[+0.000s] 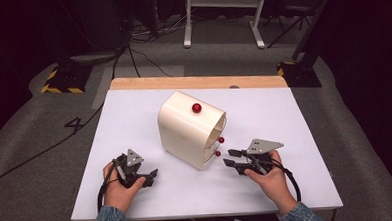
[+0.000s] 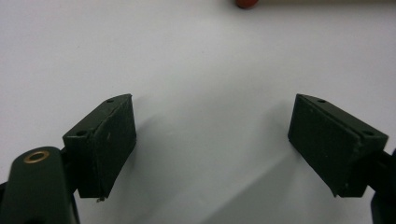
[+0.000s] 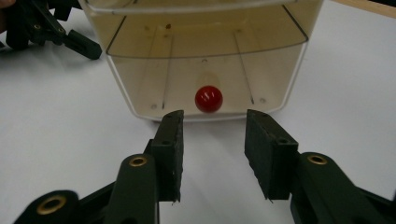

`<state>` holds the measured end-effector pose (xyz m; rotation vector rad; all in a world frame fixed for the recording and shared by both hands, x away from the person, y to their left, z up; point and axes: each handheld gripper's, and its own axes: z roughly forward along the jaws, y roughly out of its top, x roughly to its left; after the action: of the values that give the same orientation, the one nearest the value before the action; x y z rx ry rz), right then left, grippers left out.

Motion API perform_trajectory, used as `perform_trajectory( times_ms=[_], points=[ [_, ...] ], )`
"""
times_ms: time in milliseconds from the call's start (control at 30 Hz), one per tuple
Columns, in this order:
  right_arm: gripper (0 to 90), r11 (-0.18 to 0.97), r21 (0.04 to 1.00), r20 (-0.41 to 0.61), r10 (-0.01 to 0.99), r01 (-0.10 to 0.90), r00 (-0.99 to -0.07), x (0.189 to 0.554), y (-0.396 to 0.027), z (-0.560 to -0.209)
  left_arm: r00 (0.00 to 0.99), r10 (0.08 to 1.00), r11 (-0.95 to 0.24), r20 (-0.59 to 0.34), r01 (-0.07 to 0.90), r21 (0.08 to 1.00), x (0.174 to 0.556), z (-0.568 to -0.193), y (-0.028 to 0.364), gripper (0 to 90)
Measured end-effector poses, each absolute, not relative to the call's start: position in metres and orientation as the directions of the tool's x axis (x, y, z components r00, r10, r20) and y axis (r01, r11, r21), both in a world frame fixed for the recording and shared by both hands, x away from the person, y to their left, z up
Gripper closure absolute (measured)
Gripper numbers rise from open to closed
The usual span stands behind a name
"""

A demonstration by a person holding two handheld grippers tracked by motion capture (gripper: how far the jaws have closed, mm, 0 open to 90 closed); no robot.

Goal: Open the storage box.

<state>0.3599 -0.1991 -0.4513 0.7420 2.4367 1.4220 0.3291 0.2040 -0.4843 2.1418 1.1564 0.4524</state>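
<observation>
A cream box (image 1: 187, 131) with a rounded top stands mid-table, a red knob (image 1: 197, 108) on its top. Its end faces my right gripper (image 1: 228, 157), which is open a short way in front of two small red knobs (image 1: 219, 146). In the right gripper view the box (image 3: 130, 74) has clear front panels, and a red knob (image 3: 208, 99) sits low on the front, just beyond my open right gripper (image 3: 214, 126). My left gripper (image 1: 152, 176) rests open on the white table (image 1: 134, 118), left of the box. Its jaws (image 2: 212, 121) stand wide apart with nothing between them.
A wooden strip (image 1: 198, 82) runs along the table's far edge. Beyond it lie cables on the grey floor, yellow-black striped stand bases (image 1: 62, 81) and a white frame's legs (image 1: 222, 19). The other gripper (image 3: 60, 32) shows left of the box.
</observation>
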Motion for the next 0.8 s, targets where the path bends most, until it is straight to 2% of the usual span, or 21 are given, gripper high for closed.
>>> perform_trajectory(
  times_ms=[167, 400, 800],
  points=[
    [60.6, 0.362, 0.875, 0.095, 0.521, 0.320, -0.848, 0.368, -0.191, -0.457, 0.551, 0.834, -0.396, -0.007, 0.609, 0.687, 0.329, -0.484, 0.204, 15.4],
    [73.8, 0.373, 0.870, 0.101, 0.505, 0.322, -0.857, 0.375, -0.183, -0.466, 0.550, 0.835, -0.395, -0.009, 0.611, 0.686, 0.329, -0.484, 0.204, 15.4],
    [74.4, 0.410, 0.873, 0.014, 0.521, 0.265, -0.853, 0.360, -0.192, -0.455, 0.549, 0.836, -0.391, -0.014, 0.612, 0.688, 0.330, -0.484, 0.204, 15.3]
  ],
)
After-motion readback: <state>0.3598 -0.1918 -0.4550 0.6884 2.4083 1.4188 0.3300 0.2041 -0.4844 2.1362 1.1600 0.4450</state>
